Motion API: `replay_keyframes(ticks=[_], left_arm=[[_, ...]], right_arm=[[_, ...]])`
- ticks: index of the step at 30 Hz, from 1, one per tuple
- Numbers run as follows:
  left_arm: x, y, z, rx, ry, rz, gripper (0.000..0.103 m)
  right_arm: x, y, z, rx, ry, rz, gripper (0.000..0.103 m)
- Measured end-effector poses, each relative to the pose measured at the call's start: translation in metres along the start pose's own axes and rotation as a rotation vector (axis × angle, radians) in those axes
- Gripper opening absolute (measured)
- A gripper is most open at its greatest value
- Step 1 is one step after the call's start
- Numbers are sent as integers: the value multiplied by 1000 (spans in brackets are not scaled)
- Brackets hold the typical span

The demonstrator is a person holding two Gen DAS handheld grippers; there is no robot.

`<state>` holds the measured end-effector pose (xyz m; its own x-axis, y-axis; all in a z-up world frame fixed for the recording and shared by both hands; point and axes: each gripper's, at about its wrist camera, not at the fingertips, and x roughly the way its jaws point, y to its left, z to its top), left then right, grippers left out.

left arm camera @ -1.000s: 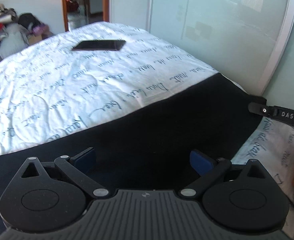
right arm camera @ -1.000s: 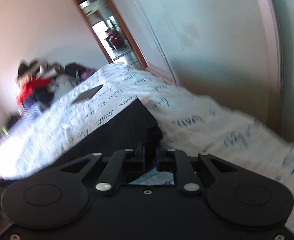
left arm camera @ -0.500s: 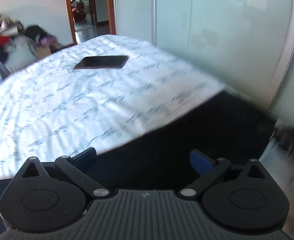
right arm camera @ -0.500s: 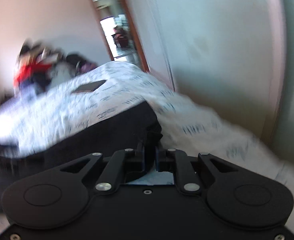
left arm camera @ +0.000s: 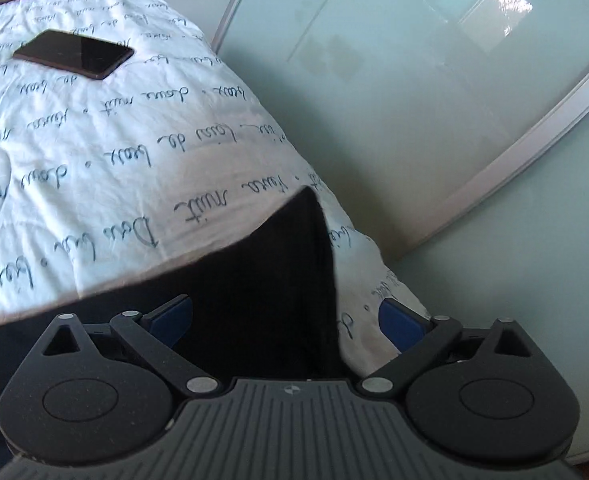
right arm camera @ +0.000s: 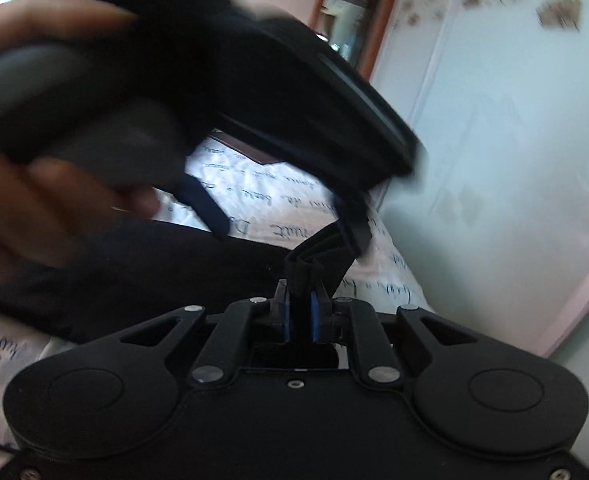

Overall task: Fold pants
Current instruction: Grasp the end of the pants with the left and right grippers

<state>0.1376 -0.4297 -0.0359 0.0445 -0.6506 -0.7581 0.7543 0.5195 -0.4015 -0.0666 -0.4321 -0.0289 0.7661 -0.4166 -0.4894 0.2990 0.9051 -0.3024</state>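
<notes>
Black pants (left arm camera: 262,280) lie across the near part of a white quilt with script print (left arm camera: 94,160). My left gripper (left arm camera: 286,320) hangs over their right-hand corner. Its jaws are closing, still wide. The cloth edge lies between the blue pads, and neither pad touches it. My right gripper (right arm camera: 300,312) is shut on a folded bunch of the pants' edge, which stands up from the pads. The pants (right arm camera: 174,264) stretch away to the left. Above them, a hand (right arm camera: 34,208) holds the blurred left gripper, whose blue-tipped fingers (right arm camera: 204,204) point down at the cloth.
A dark phone (left arm camera: 74,54) lies flat on the quilt, far from the pants. A frosted glass sliding door (left arm camera: 414,100) with a pale frame runs close along the bed's right side. A wooden doorway (right arm camera: 346,32) stands at the back.
The left gripper has swung right to the pants' corner, and its jaws have narrowed slightly. The right gripper has rolled while still pinching the cloth. The left gripper and hand now fill its upper view.
</notes>
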Motion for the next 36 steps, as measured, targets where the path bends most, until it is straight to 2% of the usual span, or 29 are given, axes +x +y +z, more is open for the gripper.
replay_keyframes(ticks=[1, 3, 5, 7, 8, 10, 12, 19, 22, 25, 30, 33, 36], left_arm=[[-2, 0, -1, 6, -24, 22, 91], [-7, 3, -5, 24, -63, 96, 73], [-9, 8, -8, 34, -63, 137, 28], [-12, 24, -14, -29, -50, 94, 12], [-15, 34, -17, -79, -62, 66, 8], [-22, 48, -22, -150, -85, 30, 7], [-33, 54, -27, -174, -117, 18, 6], [-81, 60, -46, -139, -271, 70, 5], [-110, 74, -61, -142, -316, 145, 5], [-140, 89, -80, -148, -347, 259, 5], [-166, 130, -100, -190, -350, 386, 6], [-175, 160, -114, -249, -329, 425, 6], [-181, 177, -127, -287, -319, 451, 6]], right_arm=[[-1, 4, 0, -29, -2, -7, 11], [-5, 12, 0, -87, -10, -22, 11], [-7, 14, 0, -80, -13, -2, 11], [-10, 16, 2, -55, -21, 31, 11], [-11, 18, 3, -56, -24, 35, 11], [-13, 24, 4, -61, -30, 45, 11], [-13, 27, 4, -57, -35, 68, 11], [-24, 42, 14, -34, -92, 168, 11], [-30, 53, 22, -17, -126, 243, 11], [-34, 68, 29, -2, -150, 359, 11], [-32, 104, 36, -27, -165, 488, 11], [-29, 125, 39, -44, -146, 546, 11], [-24, 138, 43, -73, -132, 566, 11]])
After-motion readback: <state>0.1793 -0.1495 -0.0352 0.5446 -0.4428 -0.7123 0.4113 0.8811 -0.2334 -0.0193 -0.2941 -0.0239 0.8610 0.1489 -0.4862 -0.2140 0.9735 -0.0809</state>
